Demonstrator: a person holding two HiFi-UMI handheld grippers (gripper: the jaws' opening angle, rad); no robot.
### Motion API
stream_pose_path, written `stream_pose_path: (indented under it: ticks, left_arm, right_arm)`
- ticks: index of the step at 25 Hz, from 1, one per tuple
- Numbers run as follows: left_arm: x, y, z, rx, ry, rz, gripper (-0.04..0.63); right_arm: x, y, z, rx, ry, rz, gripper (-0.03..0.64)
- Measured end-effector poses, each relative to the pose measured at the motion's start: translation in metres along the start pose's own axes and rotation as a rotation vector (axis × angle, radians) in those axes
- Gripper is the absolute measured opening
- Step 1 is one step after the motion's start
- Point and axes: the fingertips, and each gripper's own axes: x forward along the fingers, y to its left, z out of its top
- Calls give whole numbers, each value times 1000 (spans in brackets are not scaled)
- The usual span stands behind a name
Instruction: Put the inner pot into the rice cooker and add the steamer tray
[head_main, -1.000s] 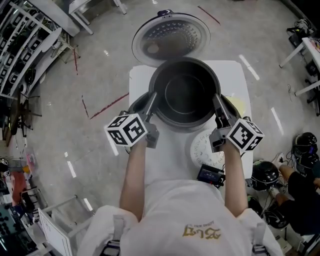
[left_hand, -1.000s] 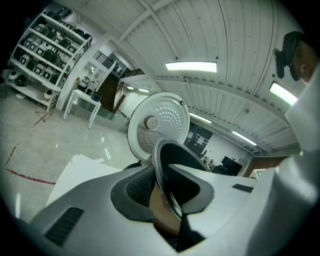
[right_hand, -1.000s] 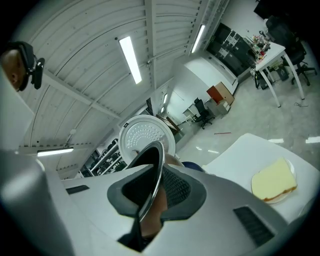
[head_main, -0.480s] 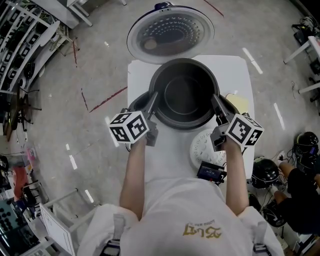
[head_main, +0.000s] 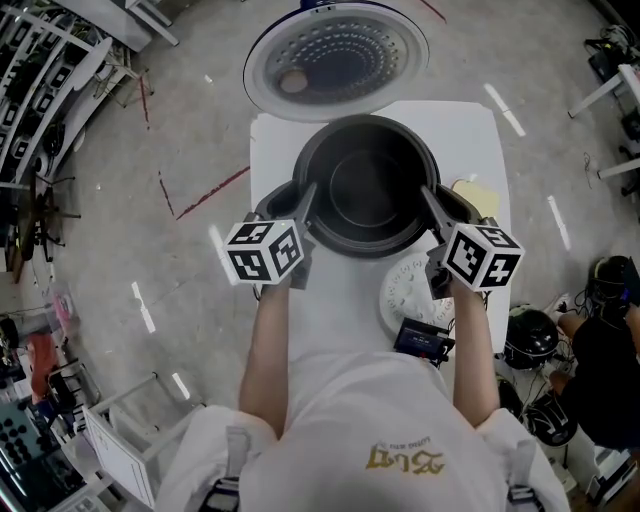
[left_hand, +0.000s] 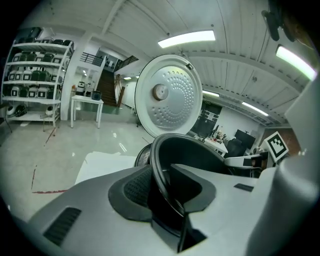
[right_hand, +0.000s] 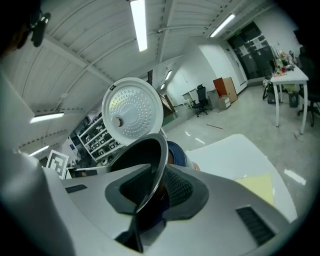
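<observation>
The pot (head_main: 367, 190) sat in the cooker (head_main: 270, 202) at frame centre. Its rim ran between the opening jaws of the left gripper (head_main: 304, 204) and right gripper (head_main: 431, 206), grip released.

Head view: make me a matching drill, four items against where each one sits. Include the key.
Things
1. inner pot
2. cooker lid
3. steamer tray
4. yellow sheet

Places
A. on the table beside the right gripper, nearer the person than the pot
B. swung open beyond the pot
C. rim between the jaws of the left gripper and of the right one
D. flat on the table, right of the pot

Pairs: 1-C, 2-B, 3-A, 4-D.
Both grippers' jaws are opening, with the pot's rim between them.
</observation>
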Motion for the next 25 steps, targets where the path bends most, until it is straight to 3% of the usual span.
stream_pose_path:
  ticks: [9,13,18,25]
  left_arm:
    - [3,3,-4,52,2,19,138]
    - [0,3,-5,85,-8,22,160]
    - [-6,7,-3,92,-27,32,211]
    - [-20,1,-4,89,-48,21,204]
  right_arm:
    - [6,-5,-9,-84,31,-67,115]
    - [6,-7,-8,-158,12,-144,132]
    - [0,-3,-8,-138,-3,-145,155]
    - [-19,5,-11,-124,-38,-150,155]
